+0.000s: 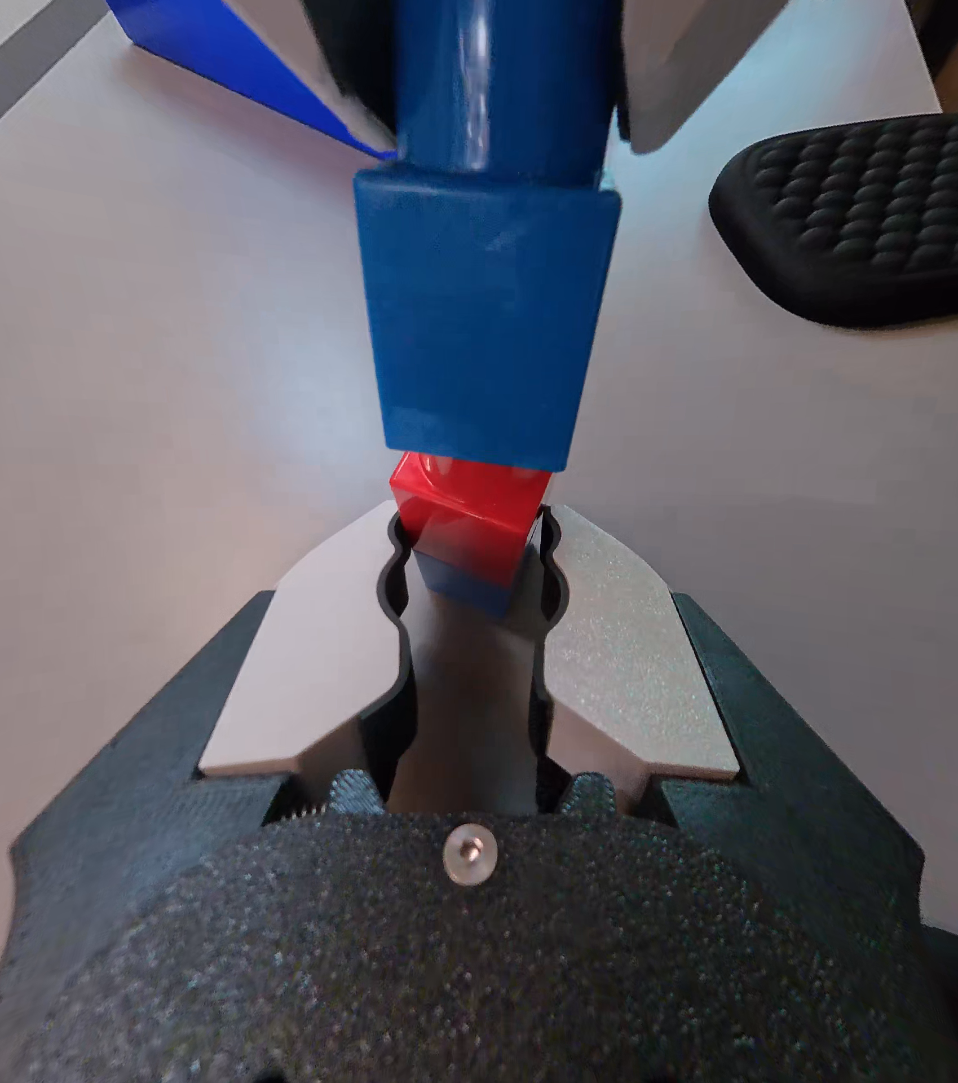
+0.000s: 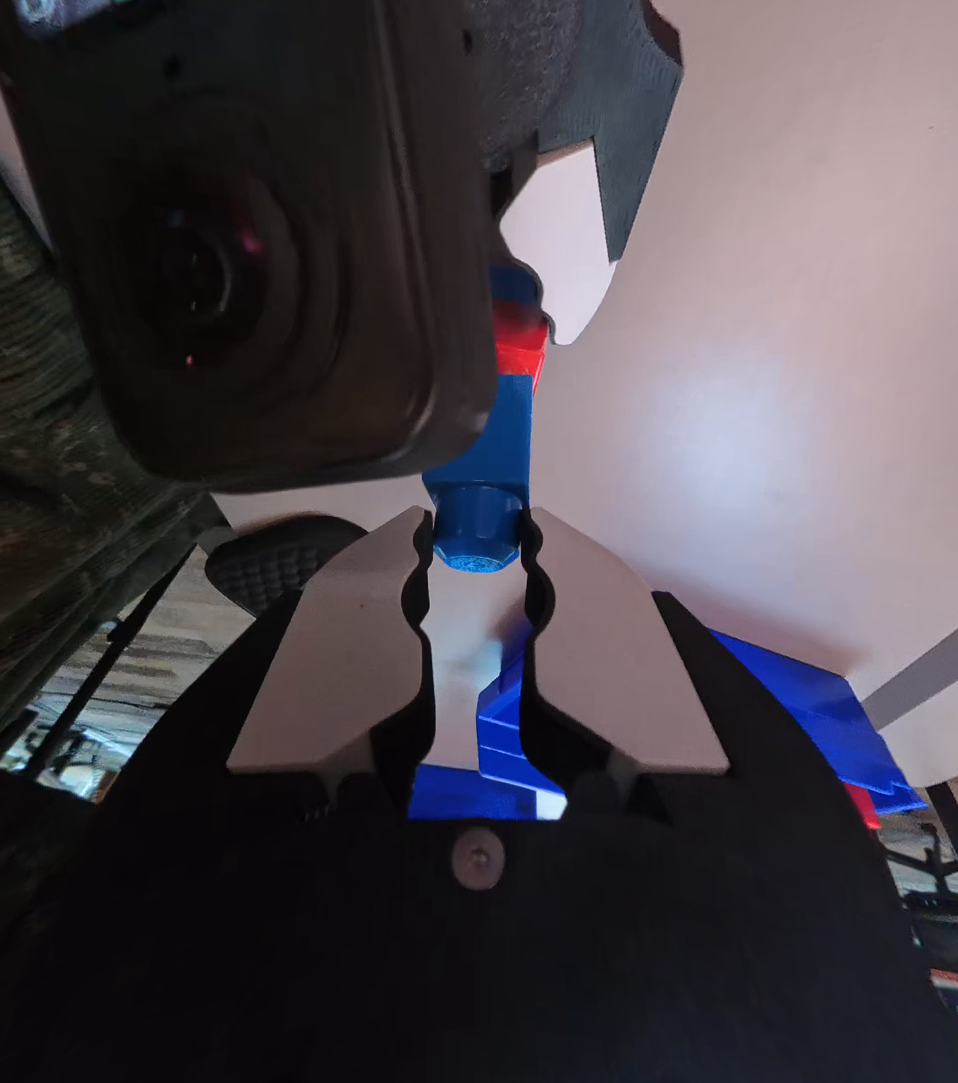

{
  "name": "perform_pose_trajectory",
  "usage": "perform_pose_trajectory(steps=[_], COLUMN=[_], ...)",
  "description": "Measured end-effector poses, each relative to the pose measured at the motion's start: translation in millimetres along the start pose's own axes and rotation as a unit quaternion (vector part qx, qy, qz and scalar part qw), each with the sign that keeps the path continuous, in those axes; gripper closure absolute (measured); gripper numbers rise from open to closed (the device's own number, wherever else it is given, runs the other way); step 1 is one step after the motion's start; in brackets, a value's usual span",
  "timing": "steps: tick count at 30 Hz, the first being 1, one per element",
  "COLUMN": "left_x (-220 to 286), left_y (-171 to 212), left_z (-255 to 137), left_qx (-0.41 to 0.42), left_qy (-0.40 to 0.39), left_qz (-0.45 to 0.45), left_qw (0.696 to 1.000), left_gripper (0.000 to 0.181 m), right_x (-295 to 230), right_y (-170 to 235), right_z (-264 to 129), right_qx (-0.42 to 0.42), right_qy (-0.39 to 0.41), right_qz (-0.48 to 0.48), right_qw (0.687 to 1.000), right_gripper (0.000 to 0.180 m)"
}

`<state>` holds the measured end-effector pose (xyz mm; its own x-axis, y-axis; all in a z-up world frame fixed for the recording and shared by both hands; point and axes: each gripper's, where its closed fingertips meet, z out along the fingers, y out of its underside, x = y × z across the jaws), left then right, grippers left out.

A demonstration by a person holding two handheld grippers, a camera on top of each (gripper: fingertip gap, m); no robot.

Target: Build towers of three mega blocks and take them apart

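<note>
Three-block tower (image 1: 482, 328) runs toward twelve o'clock from left gripper (image 1: 473, 562), clamped on its base; right gripper (image 2: 476, 539) clamped on top stud.

A pale table (image 1: 142, 363) is carrying everything, its smooth top catching a soft patch of light. A black dimpled pad (image 1: 875, 222) is lying flat on it near the edge. Well apart from the pad, across the table, a blue stepped tray (image 1: 218, 53) is sitting on the top; the right wrist view is showing its ridged side (image 2: 816, 721) running toward the table's edge. A grey strip (image 1: 2, 99) is running along the table just beyond the tray.
</note>
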<state>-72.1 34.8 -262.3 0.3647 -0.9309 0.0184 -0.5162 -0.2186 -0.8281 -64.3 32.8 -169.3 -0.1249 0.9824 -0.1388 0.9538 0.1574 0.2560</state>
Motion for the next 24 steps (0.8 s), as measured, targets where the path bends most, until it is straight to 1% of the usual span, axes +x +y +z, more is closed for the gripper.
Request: perform_pose_trajectory(steps=[6,9,10,14,16,18,19,21,22,23,24], left_x=[0,0,-1,-1,-1,-2,-2,-2,-2,-2,-2], left_y=[0,0,0,0,0,1,1,1,1,1,1], left_z=[0,0,0,1,1,0,0,0,0,1,1], left_qx=[-0.003,-0.001,0.0,0.004,0.005,0.006,0.008,0.011,0.012,0.012,0.013], left_qy=[-0.007,-0.008,-0.01,-0.011,-0.01,-0.011,-0.011,-0.009,-0.009,-0.008,-0.009], left_qz=[-0.002,-0.006,-0.007,-0.011,-0.014,-0.013,-0.012,-0.01,-0.01,-0.01,-0.01], left_qw=[1.0,1.0,1.0,1.0,1.0,1.0,1.0,1.0,1.0,1.0,1.0], left_gripper=[0.138,0.138,0.139,0.139,0.139,0.14,0.14,0.14,0.14,0.14,0.14], right_x=[5,4,2,3,2,-1,1,9,10,11,13], right_y=[-15,-20,-21,-27,-30,-29,-26,-18,-17,-19,-22], right_z=[-2,-1,-1,0,-5,-13,-14,-7,0,4,8], right_qx=[0.036,0.059,0.072,0.137,0.187,0.249,0.272,0.299,0.316,0.339,0.363], right_qy=[0.008,0.014,0.013,0.02,0.019,0.02,0.038,0.077,0.075,0.07,0.067], right_qz=[0.001,0.0,0.001,0.016,0.016,-0.01,-0.03,-0.065,-0.069,-0.064,-0.058], right_qw=[0.999,0.998,0.997,0.99,0.982,0.968,0.961,0.949,0.943,0.936,0.928], right_gripper=[0.15,0.144,0.138,0.133,0.13,0.125,0.119,0.1,0.097,0.099,0.104])
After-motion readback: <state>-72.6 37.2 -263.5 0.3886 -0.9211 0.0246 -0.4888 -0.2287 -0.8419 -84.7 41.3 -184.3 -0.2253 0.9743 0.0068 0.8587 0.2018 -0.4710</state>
